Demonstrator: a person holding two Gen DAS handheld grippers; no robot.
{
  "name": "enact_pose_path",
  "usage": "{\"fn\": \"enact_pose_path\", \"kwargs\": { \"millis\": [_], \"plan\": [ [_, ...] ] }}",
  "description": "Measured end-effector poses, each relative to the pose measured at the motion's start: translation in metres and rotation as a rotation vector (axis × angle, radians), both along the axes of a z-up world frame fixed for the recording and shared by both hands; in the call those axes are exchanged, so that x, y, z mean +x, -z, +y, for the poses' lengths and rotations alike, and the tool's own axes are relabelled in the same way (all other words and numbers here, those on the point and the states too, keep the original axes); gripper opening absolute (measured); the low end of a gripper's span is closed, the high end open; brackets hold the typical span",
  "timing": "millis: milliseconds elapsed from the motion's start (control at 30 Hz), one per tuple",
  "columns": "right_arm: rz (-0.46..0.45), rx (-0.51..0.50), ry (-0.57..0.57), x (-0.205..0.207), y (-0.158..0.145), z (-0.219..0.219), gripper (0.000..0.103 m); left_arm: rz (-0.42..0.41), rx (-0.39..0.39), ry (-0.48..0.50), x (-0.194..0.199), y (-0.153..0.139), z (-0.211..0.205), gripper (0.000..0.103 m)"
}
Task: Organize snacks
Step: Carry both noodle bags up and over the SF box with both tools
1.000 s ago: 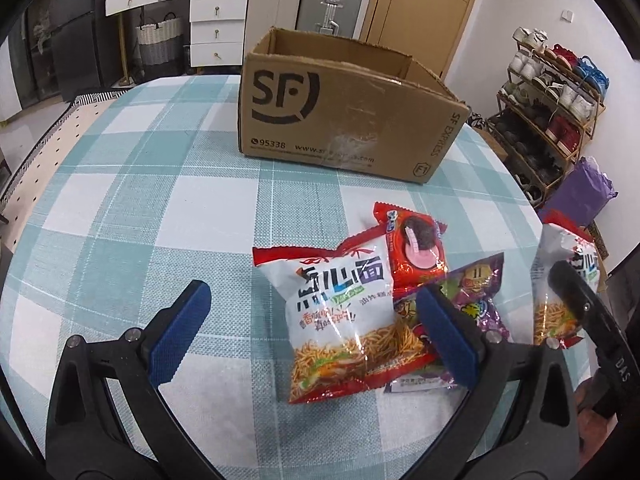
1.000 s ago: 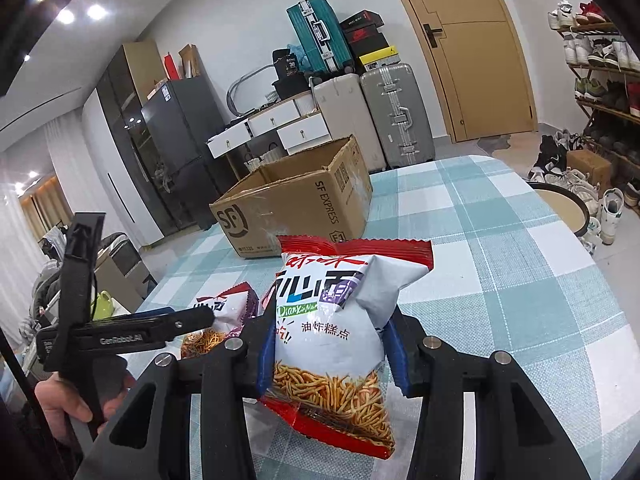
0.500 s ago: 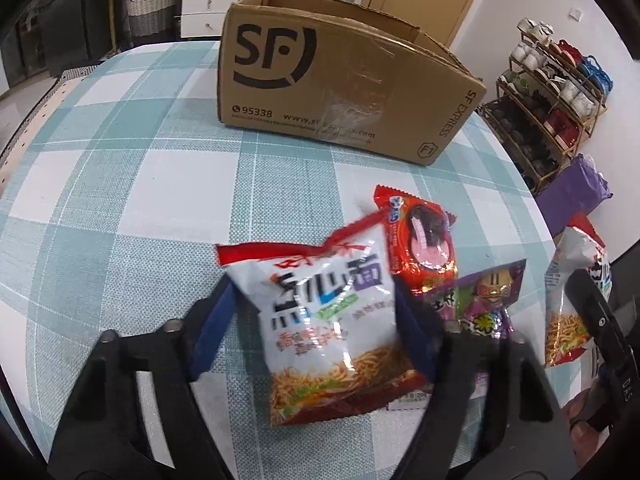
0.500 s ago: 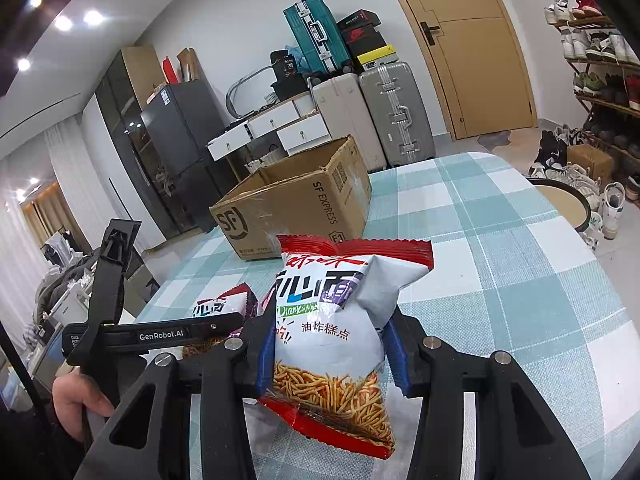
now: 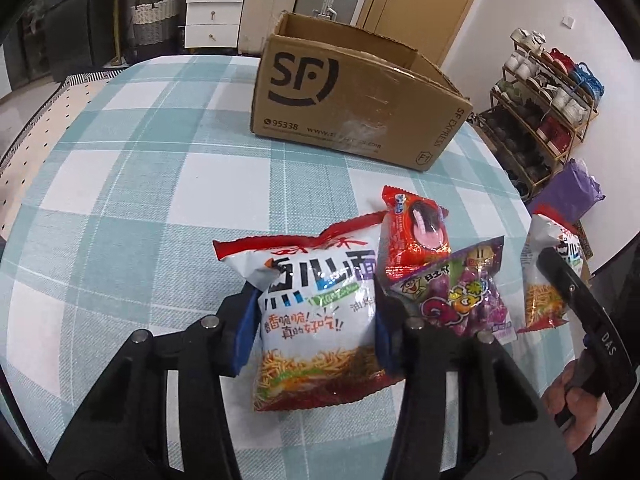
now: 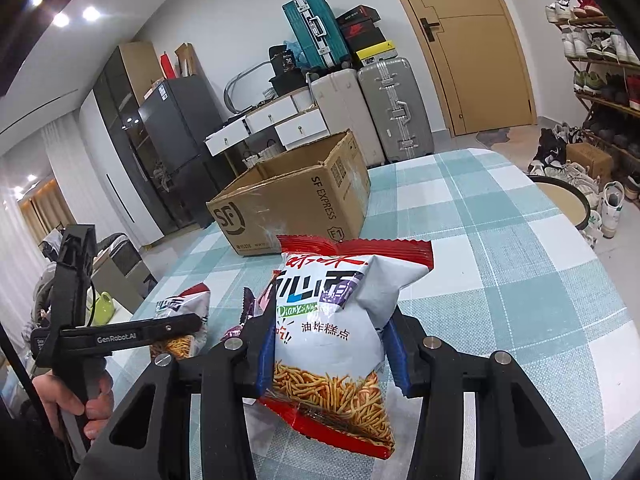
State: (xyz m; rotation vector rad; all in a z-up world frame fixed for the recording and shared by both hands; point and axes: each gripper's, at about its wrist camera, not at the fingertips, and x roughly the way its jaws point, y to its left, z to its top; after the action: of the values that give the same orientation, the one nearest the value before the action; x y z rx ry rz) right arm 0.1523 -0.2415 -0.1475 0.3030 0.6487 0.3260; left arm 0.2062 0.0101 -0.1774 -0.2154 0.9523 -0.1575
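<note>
Noodle bag (image 5: 320,312) between closing left claw (image 5: 314,326) pads (image 5: 244,332).

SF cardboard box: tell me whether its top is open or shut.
Open. The SF cardboard box shows no lid across its top, and the right wrist view looks past the rim at its inner walls. Its contents cannot be seen.

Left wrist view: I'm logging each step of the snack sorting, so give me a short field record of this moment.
left gripper: jaws closing on a noodle snack bag
right gripper: shut on a second noodle bag
loose snacks: red packet, purple packet, overlapping
box: open cardboard box, contents hidden
surface: checked tablecloth
</note>
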Motion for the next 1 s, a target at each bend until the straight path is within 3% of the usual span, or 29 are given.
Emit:
{"fn": "enact_pose_path", "kwargs": {
  "millis": [267, 600, 1000],
  "plan": [
    [0.007, 0.003, -0.008, 0.003, -0.005, 0.002, 0.045, -0.062, 0.032, -0.009, -0.023, -0.019, 0.012, 0.045],
    [-0.083, -0.033, -0.061, -0.012, -0.054, 0.021, 0.045, -0.150, 0.053, -0.003, -0.041, -0.052, 0.022, 0.045],
    [-0.130, 0.046, -0.135, -0.025, -0.122, 0.033, 0.045, -0.278, 0.063, 0.015, -0.066, -0.119, 0.038, 0.045]
  ]
}}
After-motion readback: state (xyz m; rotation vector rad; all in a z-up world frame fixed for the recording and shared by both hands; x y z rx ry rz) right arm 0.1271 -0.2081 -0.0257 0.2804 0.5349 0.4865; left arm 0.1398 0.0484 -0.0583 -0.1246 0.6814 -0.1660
